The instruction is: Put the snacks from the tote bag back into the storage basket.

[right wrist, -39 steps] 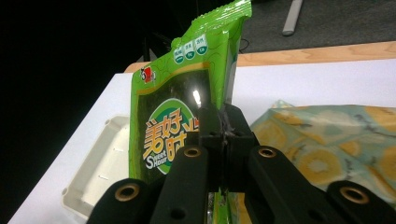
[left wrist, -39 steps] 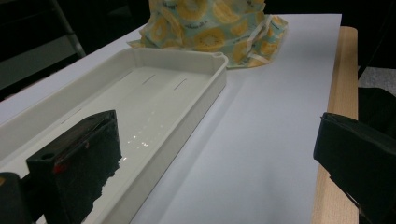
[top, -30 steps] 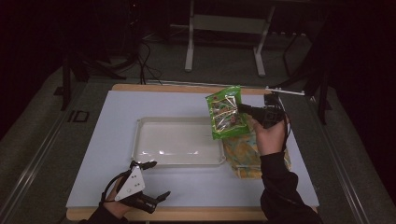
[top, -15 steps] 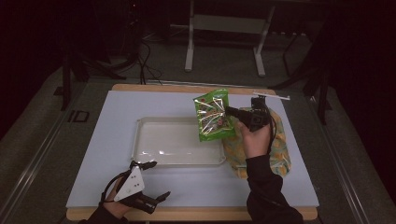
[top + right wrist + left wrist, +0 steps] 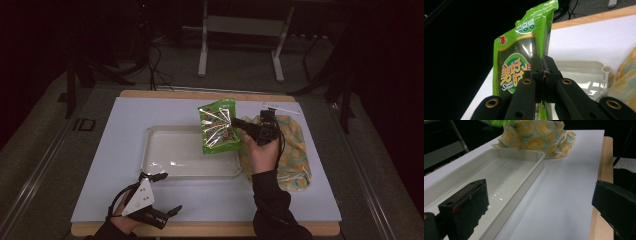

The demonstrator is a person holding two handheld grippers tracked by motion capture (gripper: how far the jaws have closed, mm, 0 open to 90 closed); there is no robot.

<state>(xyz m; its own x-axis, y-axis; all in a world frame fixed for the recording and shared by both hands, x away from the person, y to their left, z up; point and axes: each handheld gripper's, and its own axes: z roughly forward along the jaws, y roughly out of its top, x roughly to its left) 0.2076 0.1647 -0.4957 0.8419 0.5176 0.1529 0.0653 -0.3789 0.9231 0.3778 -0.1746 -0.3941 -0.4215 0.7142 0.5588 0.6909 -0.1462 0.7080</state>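
A green snack packet point(image 5: 218, 126) point(image 5: 522, 62) hangs above the right end of the white tray point(image 5: 165, 150), pinched at its edge by my right gripper point(image 5: 237, 123) point(image 5: 544, 65), whose jaws are shut on it. A yellow patterned bag point(image 5: 291, 150) point(image 5: 536, 137) lies flat on the table right of the tray, under my right hand. My left gripper point(image 5: 164, 194) rests near the table's front left edge, jaws wide open with nothing between them. In the left gripper view its jaws frame the tray's point(image 5: 506, 177) near wall and bare white table.
The white mat point(image 5: 115, 150) covers a wooden table point(image 5: 200, 95); its wooden front edge point(image 5: 600, 195) is right beside my left gripper. A metal stand point(image 5: 240, 30) and cables lie on the dark floor beyond the table.
My right gripper has carried the green packet leftwards, from over the yellow bag to above the tray's right end. The left gripper has stayed put.
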